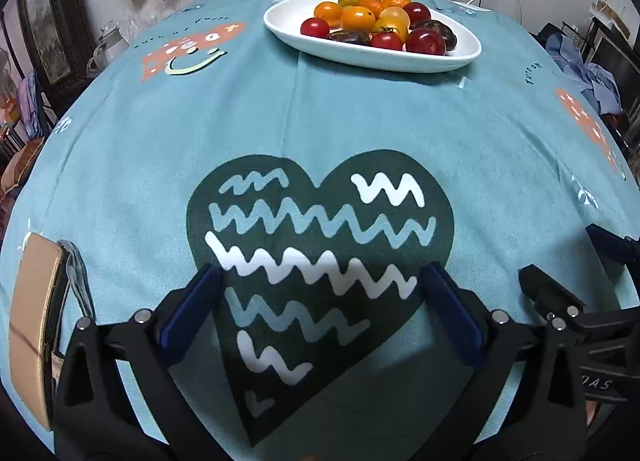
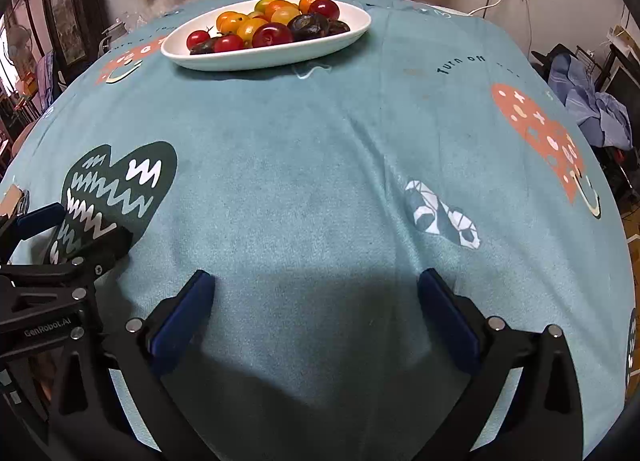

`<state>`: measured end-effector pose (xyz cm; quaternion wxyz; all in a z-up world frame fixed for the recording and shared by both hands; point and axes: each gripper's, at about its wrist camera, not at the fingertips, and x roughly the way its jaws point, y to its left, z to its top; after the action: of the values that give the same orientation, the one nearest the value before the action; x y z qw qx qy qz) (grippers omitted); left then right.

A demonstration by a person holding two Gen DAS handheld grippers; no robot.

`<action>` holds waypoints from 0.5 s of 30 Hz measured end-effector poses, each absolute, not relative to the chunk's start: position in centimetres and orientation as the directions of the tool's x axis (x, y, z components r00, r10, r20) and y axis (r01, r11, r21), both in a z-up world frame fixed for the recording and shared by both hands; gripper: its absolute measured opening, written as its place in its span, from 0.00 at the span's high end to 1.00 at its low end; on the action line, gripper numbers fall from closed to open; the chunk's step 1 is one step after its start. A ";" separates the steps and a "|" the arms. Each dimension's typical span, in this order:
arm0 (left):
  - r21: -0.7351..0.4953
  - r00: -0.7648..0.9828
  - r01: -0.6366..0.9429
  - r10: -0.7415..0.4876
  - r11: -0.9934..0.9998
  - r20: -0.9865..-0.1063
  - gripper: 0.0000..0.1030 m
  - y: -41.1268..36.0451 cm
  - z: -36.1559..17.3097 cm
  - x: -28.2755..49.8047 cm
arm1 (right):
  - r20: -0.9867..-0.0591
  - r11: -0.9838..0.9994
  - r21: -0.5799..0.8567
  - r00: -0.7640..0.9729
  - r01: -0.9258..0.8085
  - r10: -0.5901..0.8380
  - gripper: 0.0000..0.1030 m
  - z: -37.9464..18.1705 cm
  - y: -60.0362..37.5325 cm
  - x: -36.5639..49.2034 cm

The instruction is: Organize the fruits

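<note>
White dish (image 1: 288, 27) w/ mixed fruits (image 1: 380, 23) (red, orange, dark).

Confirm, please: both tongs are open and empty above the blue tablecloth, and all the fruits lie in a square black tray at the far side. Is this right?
One detail is wrong: the fruits lie in an oval white dish, not a square black tray, as both wrist views show. The rest holds: the left tongs and the right tongs are open and empty above the blue tablecloth.

Left gripper (image 1: 320, 281) jaws wide, nothing between, over dark heart print (image 1: 320, 245) on teal cloth (image 1: 160, 149). White plate (image 1: 372, 33) of fruits (image 1: 380, 23) far ahead. Right gripper (image 1: 568, 261) just right of jaws.
</note>
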<state>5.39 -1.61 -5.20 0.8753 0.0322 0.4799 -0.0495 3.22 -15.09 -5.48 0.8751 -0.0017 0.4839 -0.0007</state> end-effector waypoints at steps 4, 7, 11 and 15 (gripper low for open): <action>0.009 0.534 0.118 -0.056 0.993 -0.844 0.02 -1.6 -5.1 5.4 | -0.847 1.000 -0.003 0.532 0.000 -0.003 0.01 -5.6 -15.1 3.3; 0.009 0.534 0.118 -0.055 0.993 -0.844 0.02 -1.6 -5.1 5.4 | -0.847 1.000 -0.003 0.532 0.000 -0.003 0.01 -5.6 -15.1 3.3; 0.009 0.534 0.118 -0.056 0.993 -0.844 0.02 -1.6 -5.1 5.4 | -0.847 1.000 -0.003 0.532 0.000 -0.003 0.01 -5.6 -15.0 3.2; 0.009 0.534 0.118 -0.056 0.993 -0.844 0.02 -1.6 -5.1 5.3 | -0.847 1.000 -0.003 0.532 0.000 -0.003 0.01 -5.6 -15.1 3.2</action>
<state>5.33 -1.59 -5.13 0.8752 0.0323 0.4802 -0.0496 3.23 -15.11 -5.61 0.8752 -0.0014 0.4838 -0.0010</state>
